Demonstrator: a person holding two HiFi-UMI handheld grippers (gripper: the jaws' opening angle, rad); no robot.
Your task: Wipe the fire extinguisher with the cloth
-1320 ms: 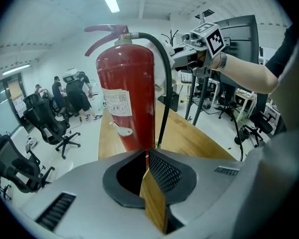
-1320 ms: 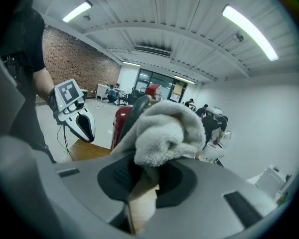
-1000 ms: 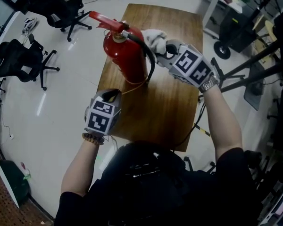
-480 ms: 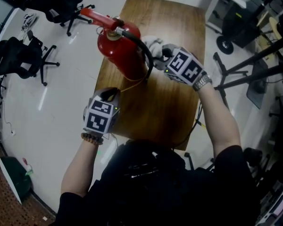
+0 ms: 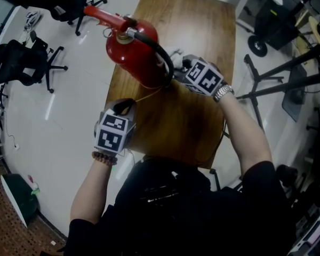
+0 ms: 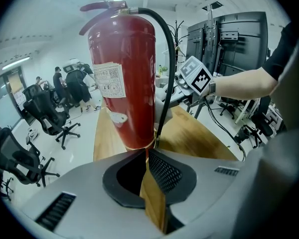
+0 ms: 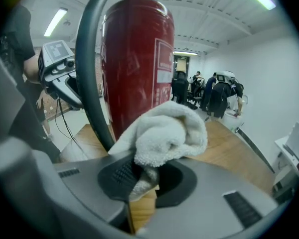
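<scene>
Closest to the person, the left claw (image 5: 125,107) hangs over the near left edge of the wooden surface (image 5: 194,31). Its jaws are pressed together with nothing between them, and they point at the foot of the fire extinguisher (image 5: 134,51). A bead bracelet (image 5: 104,157) sits on that wrist.

A little farther on, the right claw (image 7: 138,177) has its jaws clamped on a bunched white cloth (image 7: 162,132). The loose fold bulges above the jaws and lies against the red body of the cylinder, on its right side. A wristwatch (image 5: 222,92) shows on that arm.

The fire extinguisher stands upright on the surface, near its left edge, between the two claws. Its black hose (image 5: 163,55) curves from the top valve down the side that faces the cloth, and a white label (image 6: 111,81) faces the left claw.

Beyond, black office chairs (image 5: 21,68) stand on the pale floor (image 5: 69,105) to the left.
</scene>
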